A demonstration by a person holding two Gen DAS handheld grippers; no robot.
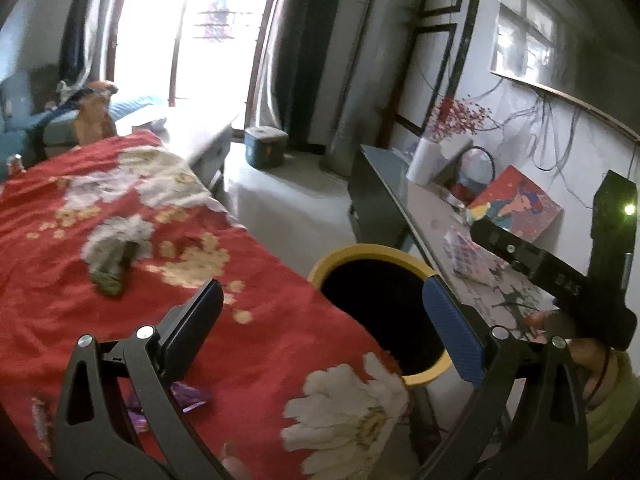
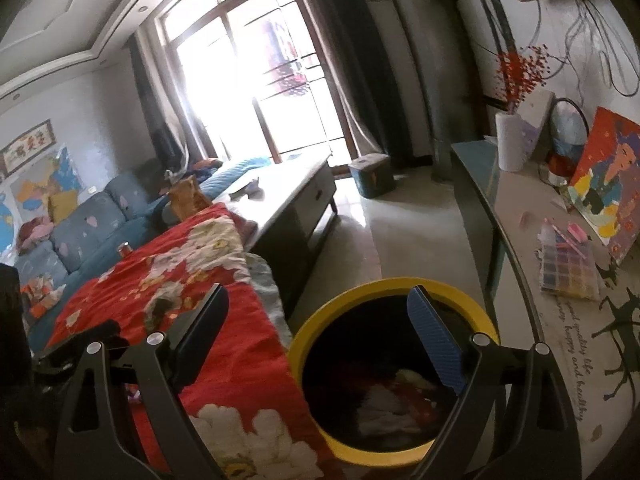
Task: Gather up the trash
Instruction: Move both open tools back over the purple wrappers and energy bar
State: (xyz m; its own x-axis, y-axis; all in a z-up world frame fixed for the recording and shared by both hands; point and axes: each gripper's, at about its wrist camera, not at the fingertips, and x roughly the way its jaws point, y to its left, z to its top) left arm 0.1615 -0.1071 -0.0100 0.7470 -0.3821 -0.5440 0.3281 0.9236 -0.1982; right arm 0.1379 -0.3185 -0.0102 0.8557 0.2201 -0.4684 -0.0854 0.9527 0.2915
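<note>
Views from your two wrists, set side by side. Your left tool (image 1: 322, 320) stands with its jaws wide apart and nothing between them, above the edge of the table draped in a red floral cloth (image 1: 168, 240). Only this view shows the trash left on the cloth: a crumpled grey-green wrapper (image 1: 112, 270) toward the far side and a purple wrapper (image 1: 188, 394) just beside the tool's dark finger (image 1: 196, 320). It also shows your right hand (image 1: 592, 360) holding the other tool's black body at the frame's right edge.

Your right tool (image 2: 320, 334) likewise has its jaws spread wide and empty, with its blue-padded finger (image 2: 436, 344) over the mouth of the yellow-rimmed bin (image 2: 320, 320). Only this view looks down into the bin, where crumpled white and red trash (image 2: 388, 404) lies at the bottom; from the left wrist the bin's interior (image 1: 380, 308) reads as plain black. The bin stands on the floor between the cloth-covered table and the side table (image 2: 520, 216) along the wall, which carries a white vase of red berries (image 2: 510, 144), a painting (image 2: 608, 184) and a compartment box of coloured beads (image 2: 568, 268). The blue sofa (image 2: 80, 224) is clear only in the right view.
</note>
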